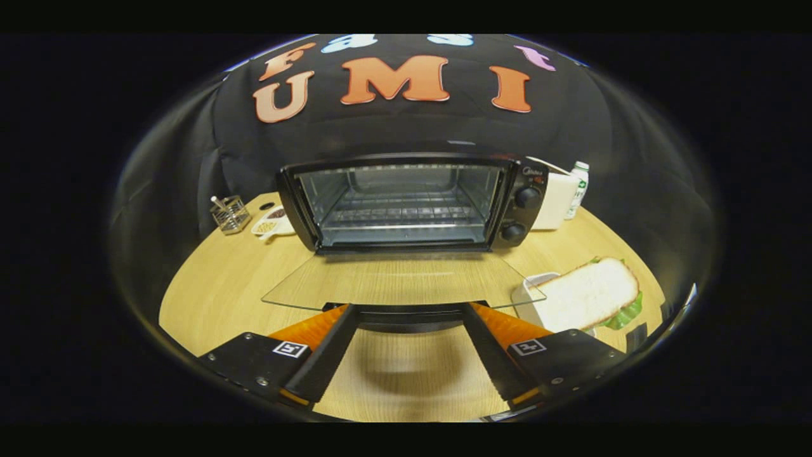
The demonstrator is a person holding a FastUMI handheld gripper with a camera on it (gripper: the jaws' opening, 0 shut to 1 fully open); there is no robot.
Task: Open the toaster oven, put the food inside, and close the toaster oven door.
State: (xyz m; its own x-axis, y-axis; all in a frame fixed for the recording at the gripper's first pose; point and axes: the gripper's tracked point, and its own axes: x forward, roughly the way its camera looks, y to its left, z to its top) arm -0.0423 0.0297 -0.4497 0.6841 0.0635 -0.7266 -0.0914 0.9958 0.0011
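Gripper view: fingers (409, 317) spread at open oven door's (406, 282) handle edge (406, 315).

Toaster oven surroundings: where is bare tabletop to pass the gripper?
Bare table lies left of the open glass door, short of the utensil holder and dish. Right is crowded: sandwich beside the door corner. The open gripper straddles the door handle.

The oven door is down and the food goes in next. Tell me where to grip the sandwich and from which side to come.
Judging by its pose, grip the sandwich across its two bread faces near the end closest to the gripper, coming in low from that end. It lies flat on a white dish ahead and to the right of the open fingers, lettuce at its edge, so avoid pinching only the leaves.
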